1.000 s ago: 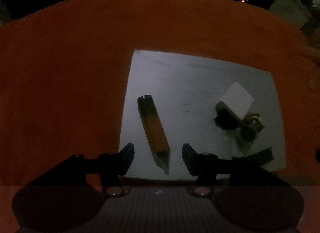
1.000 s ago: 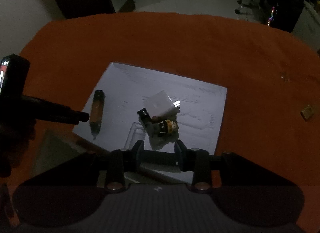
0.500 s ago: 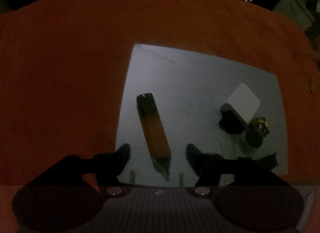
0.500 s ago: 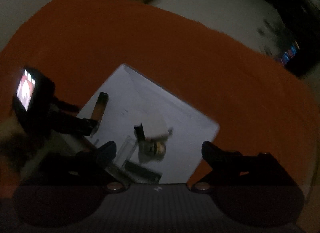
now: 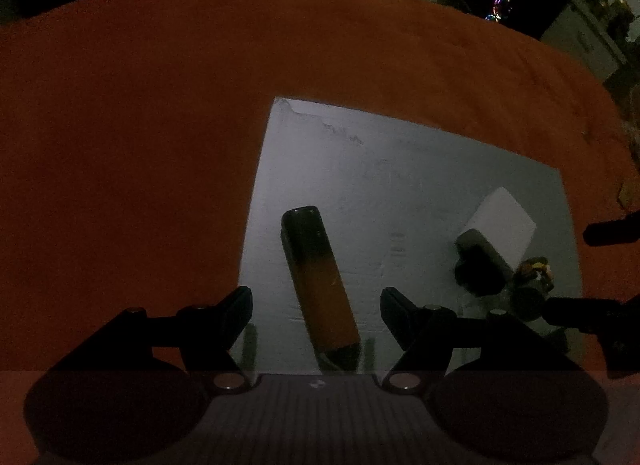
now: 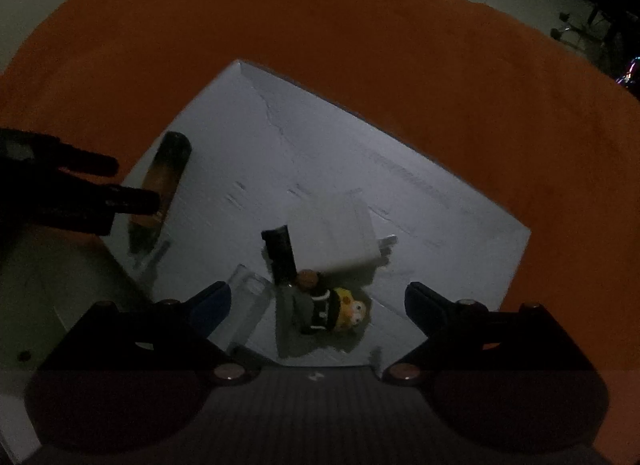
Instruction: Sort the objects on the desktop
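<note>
An orange-and-black stick [image 5: 320, 285] lies on a white sheet [image 5: 400, 185]. My left gripper [image 5: 316, 305] is open and straddles the stick's near end, its pads clear of it. In the right wrist view the same stick [image 6: 166, 173] lies at the left, with the left gripper [image 6: 134, 183] over it. My right gripper [image 6: 318, 301] is open wide above a small pile. A yellow-headed toy figure [image 6: 340, 309] lies between its fingers, untouched. Behind the toy are a white charger [image 6: 352, 237] and a small black block [image 6: 280, 245]. A clear plastic piece [image 6: 248, 305] sits by the right gripper's left finger.
An orange cloth [image 5: 140, 125] covers the table under the white sheet [image 6: 320, 137]. A small yellowish item [image 5: 626, 195] lies on the cloth at the far right. A pale bare surface [image 6: 40, 305] shows beside the cloth's near left edge. Dark floor and chair legs lie beyond.
The right gripper went from shut to wide open, rolled, and dropped over the pile with the toy. The left gripper opened wider and sank over the stick.
</note>
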`<state>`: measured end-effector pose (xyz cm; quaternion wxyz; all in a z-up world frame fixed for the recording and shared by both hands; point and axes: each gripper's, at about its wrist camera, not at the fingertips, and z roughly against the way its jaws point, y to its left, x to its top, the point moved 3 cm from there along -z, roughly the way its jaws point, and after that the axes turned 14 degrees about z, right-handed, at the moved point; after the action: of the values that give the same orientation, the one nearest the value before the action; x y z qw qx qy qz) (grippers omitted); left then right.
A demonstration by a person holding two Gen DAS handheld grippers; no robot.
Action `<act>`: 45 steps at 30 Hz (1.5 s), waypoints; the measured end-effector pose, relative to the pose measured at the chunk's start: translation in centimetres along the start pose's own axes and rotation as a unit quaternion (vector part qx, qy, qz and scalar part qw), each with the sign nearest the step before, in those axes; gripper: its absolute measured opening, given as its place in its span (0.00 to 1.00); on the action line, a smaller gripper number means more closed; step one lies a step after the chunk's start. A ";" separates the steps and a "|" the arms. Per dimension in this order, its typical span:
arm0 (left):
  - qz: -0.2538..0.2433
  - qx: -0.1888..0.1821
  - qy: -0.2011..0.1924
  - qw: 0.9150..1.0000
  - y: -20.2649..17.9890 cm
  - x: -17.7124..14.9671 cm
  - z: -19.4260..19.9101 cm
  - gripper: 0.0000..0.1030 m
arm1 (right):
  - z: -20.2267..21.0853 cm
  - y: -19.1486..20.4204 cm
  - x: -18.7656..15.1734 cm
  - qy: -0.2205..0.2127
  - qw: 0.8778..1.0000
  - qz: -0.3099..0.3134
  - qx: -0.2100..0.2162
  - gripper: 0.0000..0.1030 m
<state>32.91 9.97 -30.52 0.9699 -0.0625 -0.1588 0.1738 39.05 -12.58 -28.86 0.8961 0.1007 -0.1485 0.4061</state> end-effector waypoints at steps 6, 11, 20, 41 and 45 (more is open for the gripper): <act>0.001 -0.003 -0.002 1.000 0.2 0.0 -0.5 0.66 | -1.2 0.5 0.0 -0.006 1.000 0.006 0.009 0.93; 0.014 -0.005 0.002 1.000 0.4 0.0 -1.3 0.66 | -2.5 0.7 -0.7 0.019 1.000 0.010 -0.003 0.93; 0.013 -0.008 0.018 1.000 -0.2 0.0 -2.0 0.25 | -3.1 -0.3 -1.8 -0.019 0.999 -0.043 0.006 0.79; 0.006 -0.006 0.018 1.000 -0.1 0.0 -1.9 0.23 | -3.2 -0.6 -1.8 0.011 0.998 -0.056 0.003 0.78; 0.005 -0.008 0.019 1.000 0.0 0.0 -2.0 0.23 | -3.1 0.0 -1.8 0.001 0.999 -0.033 -0.006 0.64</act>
<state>33.58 9.80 -32.43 0.9713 -0.0747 -0.1419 0.1759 38.52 -12.86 -32.41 0.9097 0.1000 -0.1467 0.3754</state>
